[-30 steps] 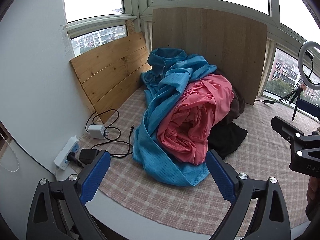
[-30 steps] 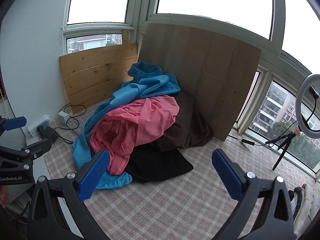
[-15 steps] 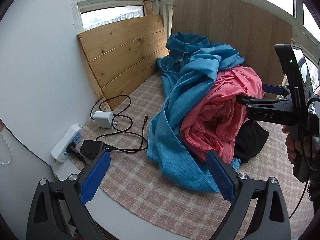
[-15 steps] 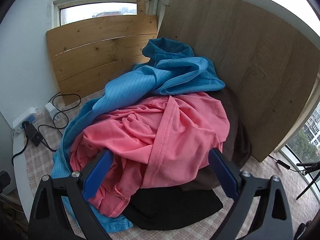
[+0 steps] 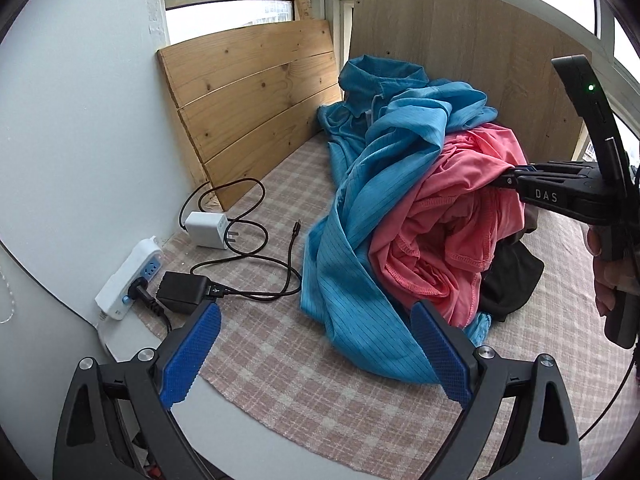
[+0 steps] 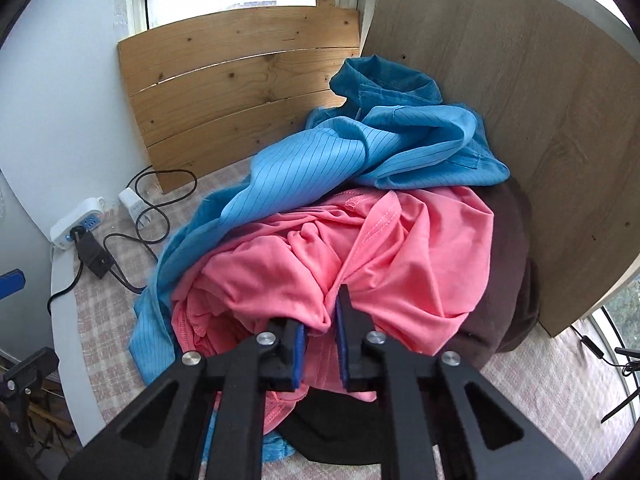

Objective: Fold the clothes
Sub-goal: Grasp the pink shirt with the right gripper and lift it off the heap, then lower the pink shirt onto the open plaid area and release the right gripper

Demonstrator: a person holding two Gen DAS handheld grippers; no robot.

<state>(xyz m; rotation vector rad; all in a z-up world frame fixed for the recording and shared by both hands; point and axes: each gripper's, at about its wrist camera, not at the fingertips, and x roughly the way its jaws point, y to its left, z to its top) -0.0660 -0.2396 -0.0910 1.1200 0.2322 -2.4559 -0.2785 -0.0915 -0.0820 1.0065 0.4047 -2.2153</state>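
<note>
The right gripper [image 6: 320, 330] is pushed into the top of the clothes pile, its blue pads drawn close with a ridge of the pink garment [image 6: 400, 256] pinched between them. In the left wrist view the same tool [image 5: 516, 178] comes in level from the right, its tip buried in pink cloth, and only the fingers of the hand [image 5: 606, 276] holding it show at the frame's edge. The left gripper [image 5: 316, 350] hangs low over the near edge of the checked cloth [image 5: 280, 360], spread wide and holding nothing. Just ahead of its right pad lies the hem of the blue striped garment [image 5: 352, 280], which runs up and over the pink one. Beneath the pink, a black garment [image 5: 508, 280] and a brown one [image 6: 508, 280] are mostly covered. Ahead to the left sit a black adapter [image 5: 182, 286], a white charger [image 5: 206, 230] and a power strip [image 5: 128, 276]. Beyond the pile lean a pine board [image 5: 256, 108] and a darker panel [image 5: 460, 36].
</note>
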